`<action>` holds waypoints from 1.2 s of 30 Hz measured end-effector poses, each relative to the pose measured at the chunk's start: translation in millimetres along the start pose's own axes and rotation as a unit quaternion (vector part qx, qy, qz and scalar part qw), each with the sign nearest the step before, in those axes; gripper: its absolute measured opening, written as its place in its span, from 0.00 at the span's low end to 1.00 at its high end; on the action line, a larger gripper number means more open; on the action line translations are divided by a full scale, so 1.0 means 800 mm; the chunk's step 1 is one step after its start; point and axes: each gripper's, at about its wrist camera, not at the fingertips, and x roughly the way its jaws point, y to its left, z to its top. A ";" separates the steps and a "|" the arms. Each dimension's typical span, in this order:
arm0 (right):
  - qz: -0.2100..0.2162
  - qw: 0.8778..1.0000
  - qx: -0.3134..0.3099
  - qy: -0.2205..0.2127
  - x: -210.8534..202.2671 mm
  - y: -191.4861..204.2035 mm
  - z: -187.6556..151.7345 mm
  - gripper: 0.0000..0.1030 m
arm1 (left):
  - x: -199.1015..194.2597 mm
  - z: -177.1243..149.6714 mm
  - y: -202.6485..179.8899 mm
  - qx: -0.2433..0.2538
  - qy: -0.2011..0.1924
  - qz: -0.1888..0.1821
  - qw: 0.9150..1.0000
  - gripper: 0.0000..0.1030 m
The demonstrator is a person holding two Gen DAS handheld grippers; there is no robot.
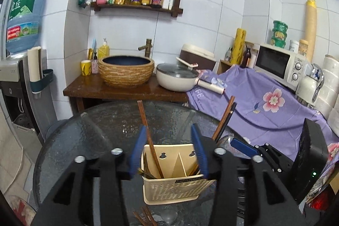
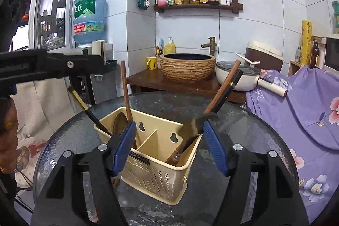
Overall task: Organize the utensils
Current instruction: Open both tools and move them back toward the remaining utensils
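Observation:
A beige perforated utensil holder (image 1: 173,187) (image 2: 156,175) with several compartments stands on the round dark glass table (image 1: 118,120) (image 2: 250,137). Brown chopsticks (image 1: 148,137) lean in its left compartment, and brown and black sticks (image 2: 224,88) lean in its right one. A black stick with a gold band (image 2: 84,105) leans at the left. My left gripper (image 1: 168,151) is open above the holder. My right gripper (image 2: 169,139) is open above the holder. Loose brown chopsticks (image 1: 144,215) lie on the table near the holder's front.
Behind the table a wooden stand (image 1: 118,90) carries a basin (image 1: 126,69) and a white pan (image 1: 178,77). A purple flowered cloth (image 1: 264,107) covers the counter on the right with a microwave (image 1: 279,65). A water dispenser (image 1: 19,82) stands at the left.

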 end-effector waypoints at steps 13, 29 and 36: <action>-0.015 1.000 0.000 -0.024 -0.070 0.016 -0.025 0.73 | -0.096 -0.058 0.043 -0.050 -0.041 0.050 0.997 0.80; 0.055 0.983 0.054 0.167 0.000 0.057 -0.134 0.66 | -0.008 -0.200 0.091 -0.127 0.160 0.062 0.977 0.50; 0.037 0.971 0.063 0.230 0.046 0.068 -0.156 0.60 | 0.003 -0.214 0.108 -0.143 0.177 0.072 0.971 0.46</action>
